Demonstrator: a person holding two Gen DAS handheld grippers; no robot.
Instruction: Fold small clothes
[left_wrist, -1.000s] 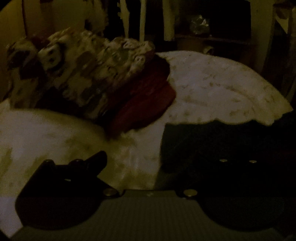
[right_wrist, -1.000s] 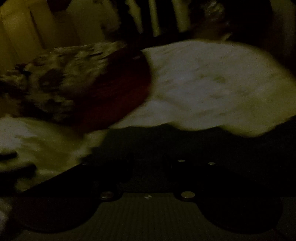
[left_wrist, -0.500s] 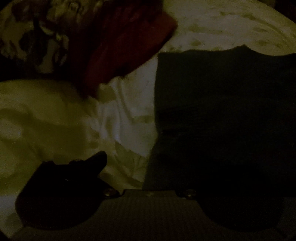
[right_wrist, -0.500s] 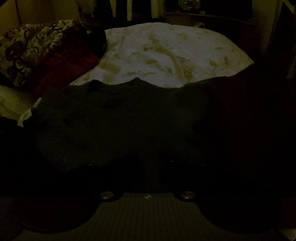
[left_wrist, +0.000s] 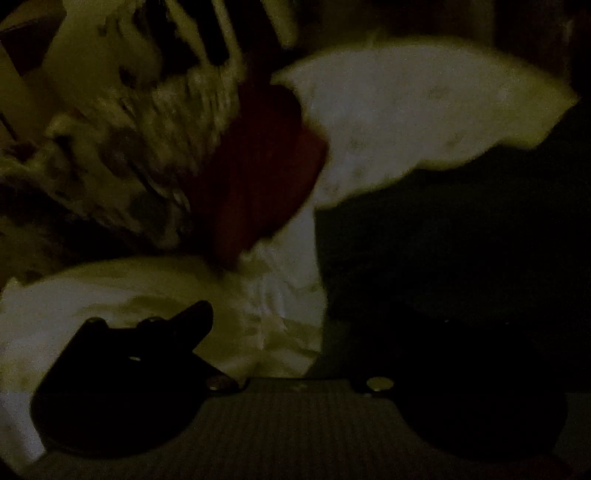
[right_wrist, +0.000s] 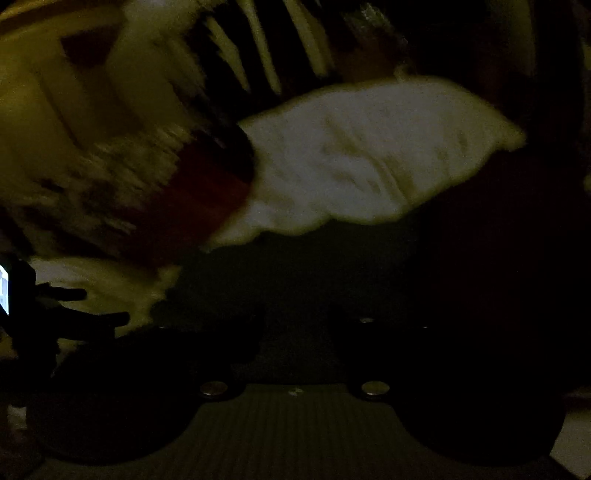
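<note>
The bed (left_wrist: 424, 110), covered in a pale leaf-printed sheet, fills both views in poor light with motion blur. At its far left lies a heap of patterned fabric (left_wrist: 122, 155) with a red cloth (left_wrist: 258, 177) touching its right edge.

The dark garment (left_wrist: 443, 258), the item to be folded, lies spread on the near right part of the sheet. It runs from the middle of the bed down to the lower edge of the left wrist view. In the right wrist view it (right_wrist: 314, 280) covers the near centre. Its outline against the sheet is the only detail that reads (collar, sleeves and hems are lost in shadow).

Judged by how it lies, the garment is light, soft and limp. It would sag and drape when lifted, is not fragile, and is likely to cling a little to the sheet. The best hold would be on an outer edge or corner, pinching a single layer clear of the bedding.

The left gripper (left_wrist: 295, 332) shows one finger (left_wrist: 184, 325) over bare sheet. Its other finger is lost against the garment, so its state cannot be told. The right gripper (right_wrist: 295, 332) is opening its jaws, and whether cloth lies between them cannot be told.
</note>
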